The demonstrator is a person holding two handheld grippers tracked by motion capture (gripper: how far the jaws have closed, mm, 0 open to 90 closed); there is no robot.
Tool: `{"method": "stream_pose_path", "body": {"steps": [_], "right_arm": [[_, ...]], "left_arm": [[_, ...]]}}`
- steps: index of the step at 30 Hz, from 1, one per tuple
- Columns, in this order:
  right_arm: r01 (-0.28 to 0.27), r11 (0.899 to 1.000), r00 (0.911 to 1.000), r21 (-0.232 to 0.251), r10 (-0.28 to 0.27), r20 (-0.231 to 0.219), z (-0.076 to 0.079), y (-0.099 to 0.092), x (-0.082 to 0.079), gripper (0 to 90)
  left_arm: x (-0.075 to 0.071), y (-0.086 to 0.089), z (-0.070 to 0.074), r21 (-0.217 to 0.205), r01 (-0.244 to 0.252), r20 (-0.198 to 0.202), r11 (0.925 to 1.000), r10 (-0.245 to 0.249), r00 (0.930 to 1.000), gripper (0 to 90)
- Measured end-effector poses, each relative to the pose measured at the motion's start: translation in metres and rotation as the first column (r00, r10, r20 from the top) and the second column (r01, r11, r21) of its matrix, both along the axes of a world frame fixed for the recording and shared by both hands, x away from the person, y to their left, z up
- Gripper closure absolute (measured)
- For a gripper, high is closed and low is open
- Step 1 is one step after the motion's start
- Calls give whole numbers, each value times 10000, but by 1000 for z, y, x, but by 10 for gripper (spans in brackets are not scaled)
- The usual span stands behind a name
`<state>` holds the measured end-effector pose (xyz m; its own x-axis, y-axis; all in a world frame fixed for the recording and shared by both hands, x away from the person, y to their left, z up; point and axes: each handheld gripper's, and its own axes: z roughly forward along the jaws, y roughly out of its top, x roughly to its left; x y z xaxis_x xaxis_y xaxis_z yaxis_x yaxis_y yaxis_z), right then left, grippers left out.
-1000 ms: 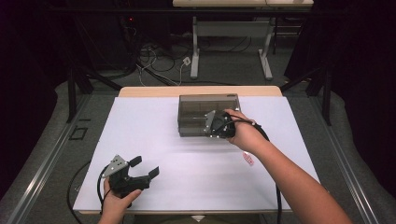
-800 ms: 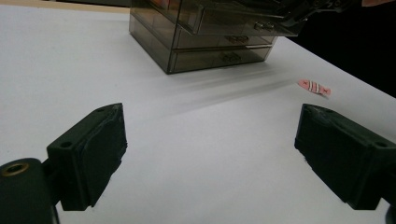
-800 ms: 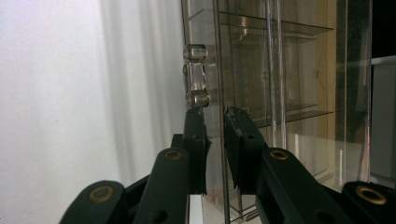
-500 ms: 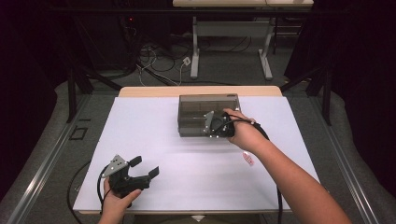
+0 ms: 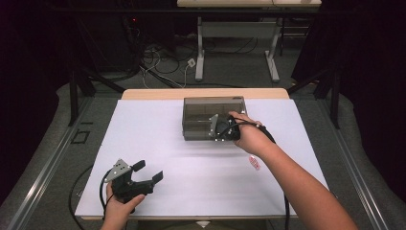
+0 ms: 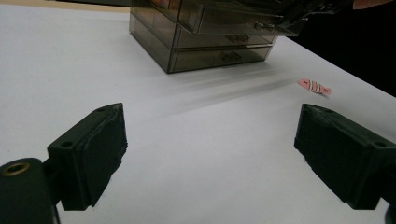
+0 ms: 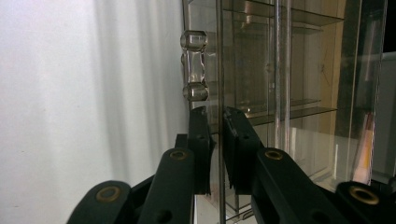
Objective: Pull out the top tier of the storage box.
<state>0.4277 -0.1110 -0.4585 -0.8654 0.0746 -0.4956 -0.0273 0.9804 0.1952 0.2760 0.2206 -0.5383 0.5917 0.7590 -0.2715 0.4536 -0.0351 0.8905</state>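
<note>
- Clamping the front panel of a drawer (image 7: 219,70), our right hand-held gripper (image 7: 217,119) has its jaws nearly closed on the clear plastic below the drawer's knob (image 7: 194,65).
- We see the smoky drawer box (image 5: 213,117) at the far middle of the white counter (image 5: 158,129).
- Our left hand-held gripper (image 6: 210,154) sits wide open and empty near the front edge.
- A pink wrapped candy (image 6: 315,87) lies beside the right forearm.

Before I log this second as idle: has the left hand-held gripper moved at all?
No. The left hand-held gripper sits at the same spot near the table's front edge, jaws open, as in both earlier high views.

black tongs (image 5: 148,173), grey plate (image 5: 118,169), brass screws
</note>
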Motion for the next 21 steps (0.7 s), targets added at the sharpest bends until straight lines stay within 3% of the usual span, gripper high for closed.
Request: {"method": "stream_pose_path", "body": {"steps": [7,21], "right_arm": [[83,9996,9999,-267,-86,-127,0,1,0,821],[-28,10000,10000,-85,27,-79,0,0,1,830]], "left_arm": [[0,0,0,-3,-1,3,10000,1,10000,93],[0,0,0,12,-22,24,10000,22,10000,95]]}}
